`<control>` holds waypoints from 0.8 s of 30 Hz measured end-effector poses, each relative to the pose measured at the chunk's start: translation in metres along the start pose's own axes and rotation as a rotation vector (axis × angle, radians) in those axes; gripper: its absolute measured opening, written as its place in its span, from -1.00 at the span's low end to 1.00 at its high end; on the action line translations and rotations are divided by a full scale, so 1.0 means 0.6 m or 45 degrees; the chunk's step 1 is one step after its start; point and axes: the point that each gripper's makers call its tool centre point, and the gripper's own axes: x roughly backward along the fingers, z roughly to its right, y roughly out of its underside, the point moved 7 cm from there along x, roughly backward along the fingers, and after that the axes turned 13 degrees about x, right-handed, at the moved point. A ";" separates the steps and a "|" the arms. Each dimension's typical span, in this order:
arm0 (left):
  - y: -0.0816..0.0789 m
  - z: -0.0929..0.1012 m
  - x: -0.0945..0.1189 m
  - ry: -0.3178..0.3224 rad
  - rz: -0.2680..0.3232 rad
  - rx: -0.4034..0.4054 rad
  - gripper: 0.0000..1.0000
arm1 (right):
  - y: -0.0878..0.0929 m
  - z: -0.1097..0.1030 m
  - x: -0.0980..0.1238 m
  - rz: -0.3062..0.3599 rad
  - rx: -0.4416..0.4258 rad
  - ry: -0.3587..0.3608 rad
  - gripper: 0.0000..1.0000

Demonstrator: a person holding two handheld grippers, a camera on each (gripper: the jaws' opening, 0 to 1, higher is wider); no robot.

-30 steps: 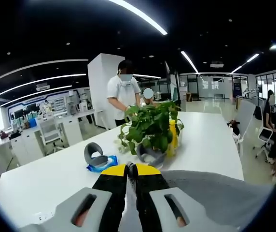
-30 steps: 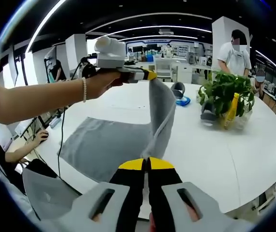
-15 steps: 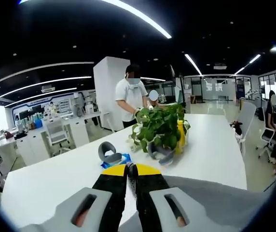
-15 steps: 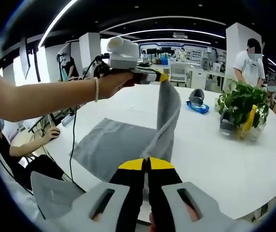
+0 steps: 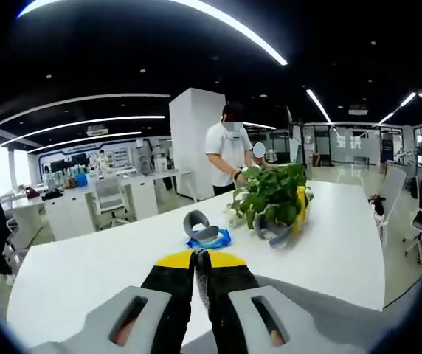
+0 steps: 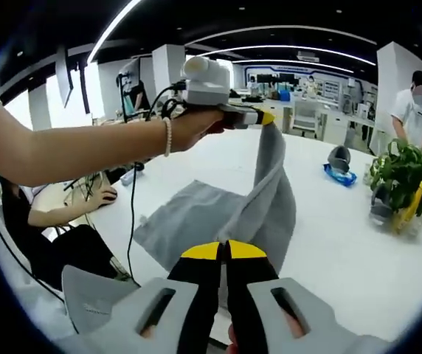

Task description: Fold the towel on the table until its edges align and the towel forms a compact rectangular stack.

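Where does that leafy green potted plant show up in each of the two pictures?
Left gripper view: the potted plant sits right of centre, on the white table, beyond the closed jaws.
Right gripper view: the potted plant sits at the far right edge, on the table.
Shared landmark: the yellow bottle standing against the plant.

The towel [image 6: 218, 214] is plain grey on a white table [image 6: 358, 243]. Both grippers — the left gripper [image 5: 200, 259] and the right gripper [image 6: 224, 251] — have yellow-tipped black jaws. The plant [image 5: 274, 199] is green beside a yellow bottle [image 5: 299, 206] and a blue-edged grey item [image 5: 205, 230].
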 end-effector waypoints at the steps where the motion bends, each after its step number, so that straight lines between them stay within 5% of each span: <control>1: 0.000 -0.003 0.003 -0.004 0.000 -0.003 -0.88 | -0.002 -0.003 -0.002 -0.001 0.002 -0.005 -1.00; 24: 0.013 -0.082 0.051 -0.032 -0.001 -0.031 -0.88 | -0.033 -0.079 -0.054 0.002 0.007 -0.082 -1.00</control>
